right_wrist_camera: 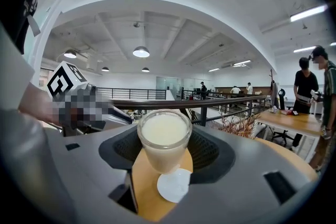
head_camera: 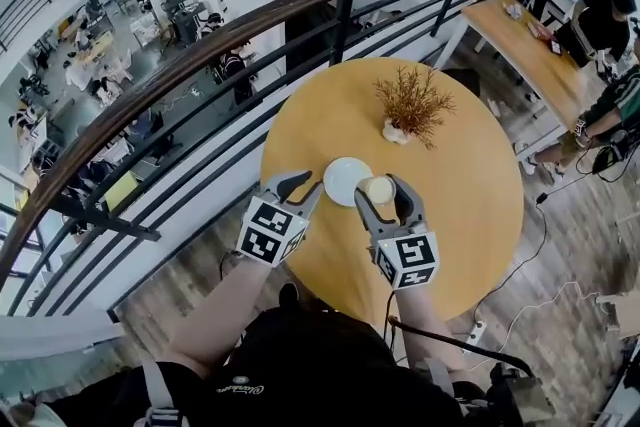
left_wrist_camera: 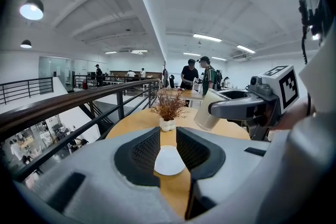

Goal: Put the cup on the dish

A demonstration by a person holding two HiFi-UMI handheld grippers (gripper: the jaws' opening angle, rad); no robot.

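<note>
A clear cup (head_camera: pixel 380 189) of pale cream liquid hangs above the round yellow table (head_camera: pixel 450 205), with my right gripper (head_camera: pixel 385 191) shut on its sides. In the right gripper view the cup (right_wrist_camera: pixel 164 139) stands upright between the dark pads, and the white dish (right_wrist_camera: pixel 175 185) lies on the table just below and beyond it. In the head view the dish (head_camera: pixel 345 181) lies just left of the cup. My left gripper (head_camera: pixel 301 188) is open at the dish's left edge, holding nothing. The left gripper view shows the dish (left_wrist_camera: pixel 169 161) through the open jaws and the cup (left_wrist_camera: pixel 209 110) up to the right.
A small white pot of dry brown twigs (head_camera: pixel 408 110) stands beyond the dish on the table. A dark railing (head_camera: pixel 200 55) curves close past the table's left side over a drop. A long wooden table (head_camera: pixel 530 45) with people at it stands at the far right.
</note>
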